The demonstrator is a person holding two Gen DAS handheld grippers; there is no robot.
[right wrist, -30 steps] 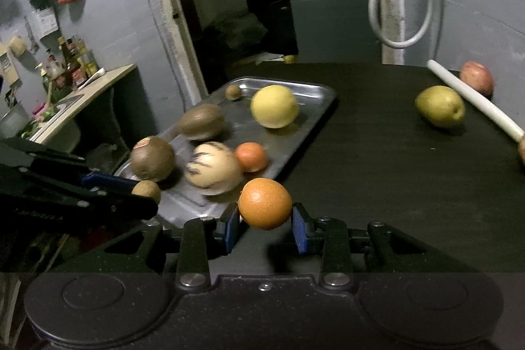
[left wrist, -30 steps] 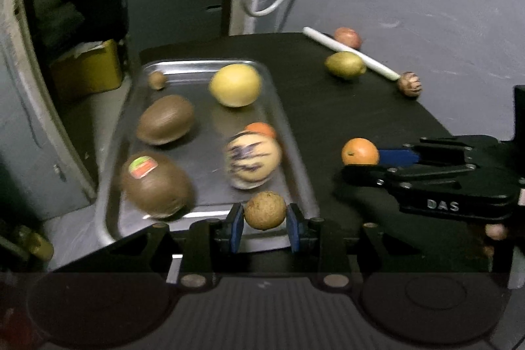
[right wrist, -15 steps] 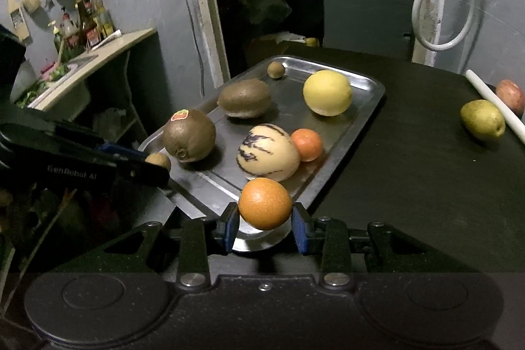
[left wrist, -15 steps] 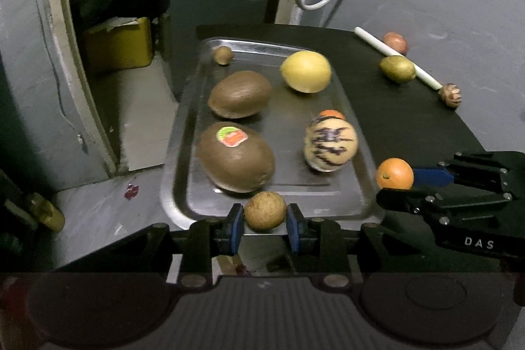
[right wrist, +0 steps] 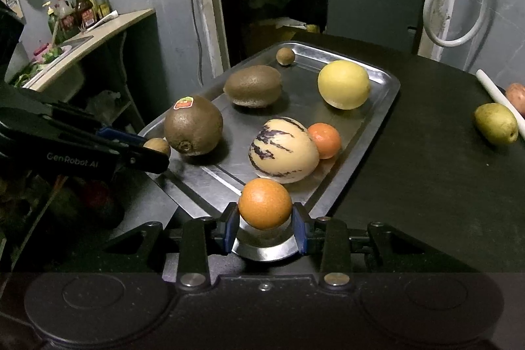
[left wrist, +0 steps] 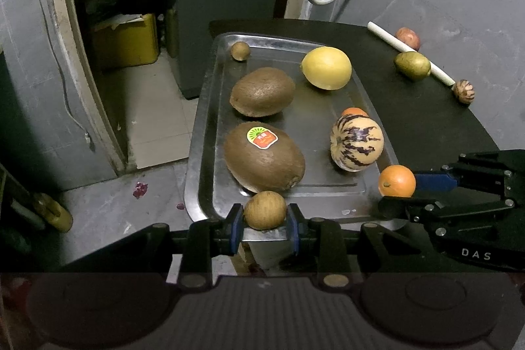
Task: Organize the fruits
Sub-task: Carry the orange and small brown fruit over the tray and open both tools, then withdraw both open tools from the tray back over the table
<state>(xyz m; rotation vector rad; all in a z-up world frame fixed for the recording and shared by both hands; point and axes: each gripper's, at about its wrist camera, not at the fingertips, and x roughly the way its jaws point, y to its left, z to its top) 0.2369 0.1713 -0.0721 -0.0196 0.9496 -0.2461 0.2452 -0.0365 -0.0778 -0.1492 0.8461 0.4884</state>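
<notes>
Both grippers have come closer to the tray (left wrist: 210, 107) since a second ago, and each now hangs over its near edge. The left gripper (left wrist: 265, 216) has its fingers clenched on a small brown fruit (left wrist: 265, 209). The right gripper (right wrist: 265, 228) has its fingers clenched on an orange (right wrist: 265, 203).

I think the job is more than half done. Six fruits already lie in the tray: two kiwis (left wrist: 264, 157), one yellow fruit (left wrist: 326, 68), one striped melon (left wrist: 357, 142), one small orange fruit (right wrist: 325, 140) just beside the melon, and one little brown ball (left wrist: 240, 50) in the far corner. The two held fruits are not put down yet.

Three fruits wait on the dark tabletop (left wrist: 426, 120), well apart from the tray: one green pear (left wrist: 412, 65), one red fruit (left wrist: 407, 37) and one small striped fruit (left wrist: 463, 91). One white stick (left wrist: 410, 51) lies among them.
</notes>
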